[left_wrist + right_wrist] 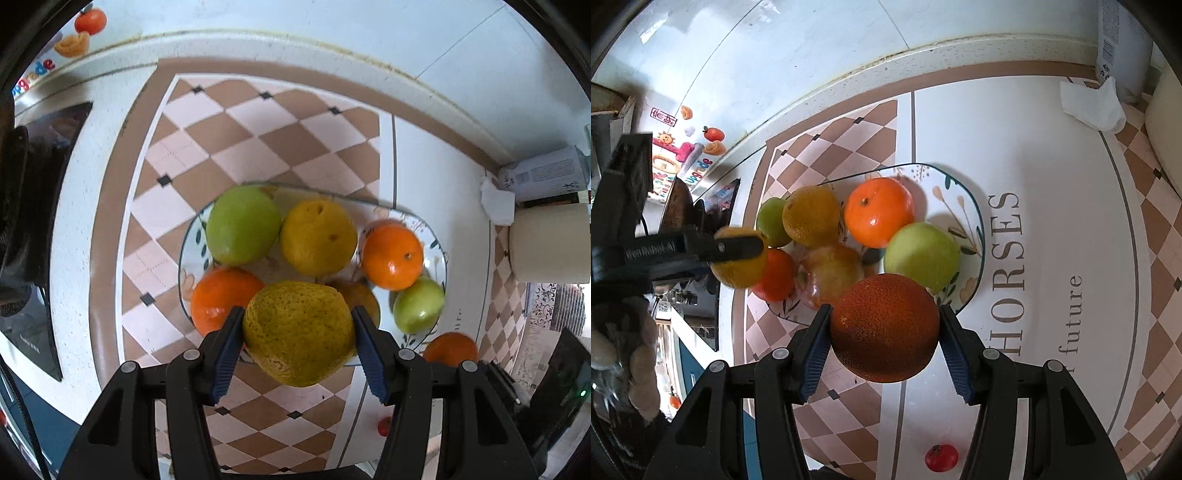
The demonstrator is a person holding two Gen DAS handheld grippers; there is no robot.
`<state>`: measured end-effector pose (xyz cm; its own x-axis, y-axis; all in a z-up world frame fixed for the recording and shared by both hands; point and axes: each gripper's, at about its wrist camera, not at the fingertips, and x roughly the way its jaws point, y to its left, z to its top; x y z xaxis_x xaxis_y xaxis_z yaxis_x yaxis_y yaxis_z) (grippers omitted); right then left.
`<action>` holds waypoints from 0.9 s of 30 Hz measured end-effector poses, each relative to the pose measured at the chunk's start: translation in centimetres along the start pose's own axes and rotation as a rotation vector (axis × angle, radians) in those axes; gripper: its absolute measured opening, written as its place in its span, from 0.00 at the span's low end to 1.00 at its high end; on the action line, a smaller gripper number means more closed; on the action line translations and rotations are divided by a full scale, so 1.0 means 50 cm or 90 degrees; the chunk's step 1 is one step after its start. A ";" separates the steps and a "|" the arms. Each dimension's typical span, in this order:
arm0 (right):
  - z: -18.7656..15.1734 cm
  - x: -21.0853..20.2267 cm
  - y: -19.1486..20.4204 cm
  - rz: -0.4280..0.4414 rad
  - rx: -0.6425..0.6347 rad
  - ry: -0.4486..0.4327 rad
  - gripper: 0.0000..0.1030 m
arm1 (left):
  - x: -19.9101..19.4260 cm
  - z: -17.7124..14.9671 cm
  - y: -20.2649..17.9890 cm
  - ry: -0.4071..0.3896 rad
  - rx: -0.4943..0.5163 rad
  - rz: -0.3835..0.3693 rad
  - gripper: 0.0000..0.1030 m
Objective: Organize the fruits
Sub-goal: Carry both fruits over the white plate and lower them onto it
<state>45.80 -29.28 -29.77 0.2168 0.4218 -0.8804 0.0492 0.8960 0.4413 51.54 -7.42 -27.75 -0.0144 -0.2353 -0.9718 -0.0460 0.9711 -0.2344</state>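
"HORSES", "future" on tablecloth (1052,206)

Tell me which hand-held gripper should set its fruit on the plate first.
Probably the right hand-held gripper: its dark orange hangs by the plate's near rim, next to bare plate beyond the green apple. The left hand-held gripper holds its yellow fruit over already crowded fruit.

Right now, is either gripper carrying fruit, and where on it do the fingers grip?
Both are. The left gripper holds a yellow-green speckled fruit by its opposite sides. The right gripper holds a dark orange the same way, across its widest part.
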 end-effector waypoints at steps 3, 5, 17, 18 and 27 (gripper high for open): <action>0.004 -0.005 -0.012 -0.003 0.008 -0.004 0.57 | -0.008 -0.027 0.003 -0.006 -0.026 -0.028 0.54; 0.008 -0.007 -0.021 -0.005 0.014 -0.006 0.57 | -0.008 -0.046 0.007 -0.011 -0.051 -0.048 0.54; 0.024 -0.013 -0.040 -0.008 0.025 -0.011 0.57 | 0.047 -0.121 0.103 -0.008 -0.315 -0.129 0.54; 0.027 -0.013 -0.042 -0.006 0.027 -0.011 0.57 | 0.051 -0.122 0.107 -0.009 -0.328 -0.135 0.54; 0.090 -0.008 -0.056 -0.021 0.042 -0.026 0.57 | 0.090 -0.115 0.121 -0.015 -0.402 -0.180 0.54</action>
<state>49.97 -32.55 -29.88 0.2534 0.3853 -0.8873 0.1209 0.8974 0.4242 45.43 -2.84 -33.39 0.1049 -0.4682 -0.8774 -0.6180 0.6605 -0.4264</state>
